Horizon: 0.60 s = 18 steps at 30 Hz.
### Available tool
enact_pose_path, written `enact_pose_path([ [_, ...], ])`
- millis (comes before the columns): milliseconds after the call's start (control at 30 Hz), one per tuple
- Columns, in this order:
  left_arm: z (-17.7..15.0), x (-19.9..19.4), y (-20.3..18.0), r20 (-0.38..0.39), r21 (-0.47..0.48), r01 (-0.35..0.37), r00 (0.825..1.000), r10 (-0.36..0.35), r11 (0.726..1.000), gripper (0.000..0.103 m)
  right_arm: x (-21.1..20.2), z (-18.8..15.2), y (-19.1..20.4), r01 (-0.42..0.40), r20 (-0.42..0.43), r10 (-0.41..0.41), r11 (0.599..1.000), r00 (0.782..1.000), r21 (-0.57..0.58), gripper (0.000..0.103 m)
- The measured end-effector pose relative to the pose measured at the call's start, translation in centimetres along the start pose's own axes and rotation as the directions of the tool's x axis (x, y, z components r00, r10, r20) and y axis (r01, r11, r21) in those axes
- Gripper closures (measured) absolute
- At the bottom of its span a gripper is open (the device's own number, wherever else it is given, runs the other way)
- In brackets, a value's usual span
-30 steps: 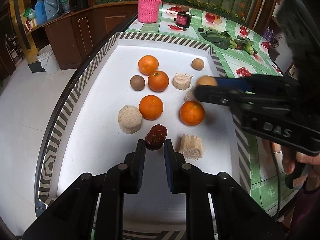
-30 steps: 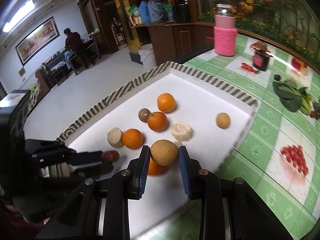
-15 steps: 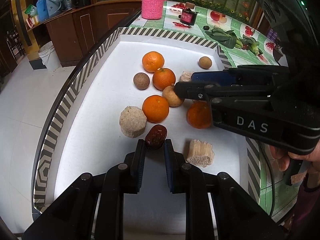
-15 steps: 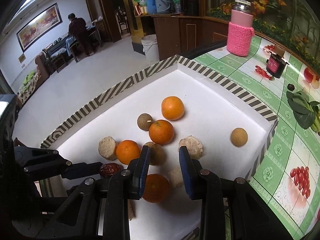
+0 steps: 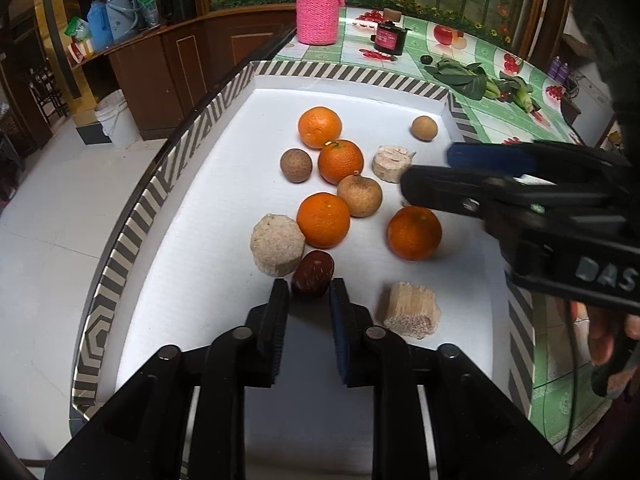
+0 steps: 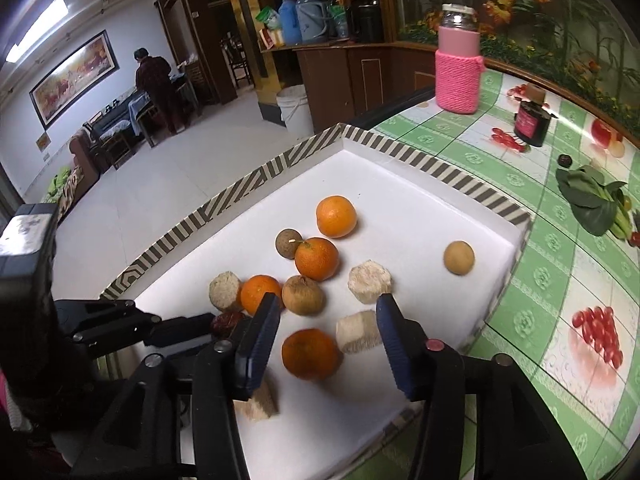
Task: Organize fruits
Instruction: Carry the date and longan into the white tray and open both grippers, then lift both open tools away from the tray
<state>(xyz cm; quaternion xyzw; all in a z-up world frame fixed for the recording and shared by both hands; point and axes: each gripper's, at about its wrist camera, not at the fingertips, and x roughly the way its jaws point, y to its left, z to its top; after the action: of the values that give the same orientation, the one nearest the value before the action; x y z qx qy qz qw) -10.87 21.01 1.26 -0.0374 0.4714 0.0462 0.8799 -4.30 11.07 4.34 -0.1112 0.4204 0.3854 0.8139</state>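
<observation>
A green fruit-patterned desk (image 6: 552,280) carries a white foam tray with a striped rim (image 5: 132,220) scattered with fruit. The right tool (image 6: 326,322) is opening, nothing between its jaws, above the rough tan round fruit (image 6: 303,294) lying mid-frame beside an orange. The left tool (image 5: 309,292), lower centre, is easing open around a dark red date (image 5: 313,267). Both placements look finished; next comes picking another stray fruit.

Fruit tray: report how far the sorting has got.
Done: the brown round fruit lies among the oranges, free of the right gripper, whose jaws are opening. In hand: the red date sits between the left gripper's opening jaws. Left: fruits and pale chunks remain mixed on the tray.
</observation>
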Motion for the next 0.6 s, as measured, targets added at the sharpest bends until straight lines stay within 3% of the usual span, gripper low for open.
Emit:
enact_pose_path([
  [33,0.0,0.0,0.1,0.002,-0.004,-0.002,1.0,0.002,1.0,0.071,-0.3,-0.4,-0.1,0.005,0.007,-0.006,1.0,1.0,0.01,0.044],
  [100,-0.1,-0.2,0.2,0.011,-0.016,-0.002,1.0,0.002,1.0,0.05,-0.8,-0.8,-0.3,0.014,0.016,-0.015,1.0,1.0,0.025,0.04],
  [167,-0.1,-0.6,0.2,0.029,-0.022,-0.016,0.999,0.016,1.0,0.044,-1.5,-1.5,-0.7,0.019,0.029,-0.021,0.999,0.999,0.05,0.039],
  [433,0.4,-1.8,-0.8,0.087,-0.021,-0.047,0.995,0.048,0.999,0.038,-4.5,-3.1,-2.0,0.057,0.097,-0.07,0.99,0.993,0.127,0.029],
  [600,0.8,-2.7,-2.0,0.13,-0.011,-0.044,0.99,0.045,0.999,0.028,-6.0,-4.1,-3.1,0.066,0.122,-0.088,0.983,0.989,0.17,0.027],
])
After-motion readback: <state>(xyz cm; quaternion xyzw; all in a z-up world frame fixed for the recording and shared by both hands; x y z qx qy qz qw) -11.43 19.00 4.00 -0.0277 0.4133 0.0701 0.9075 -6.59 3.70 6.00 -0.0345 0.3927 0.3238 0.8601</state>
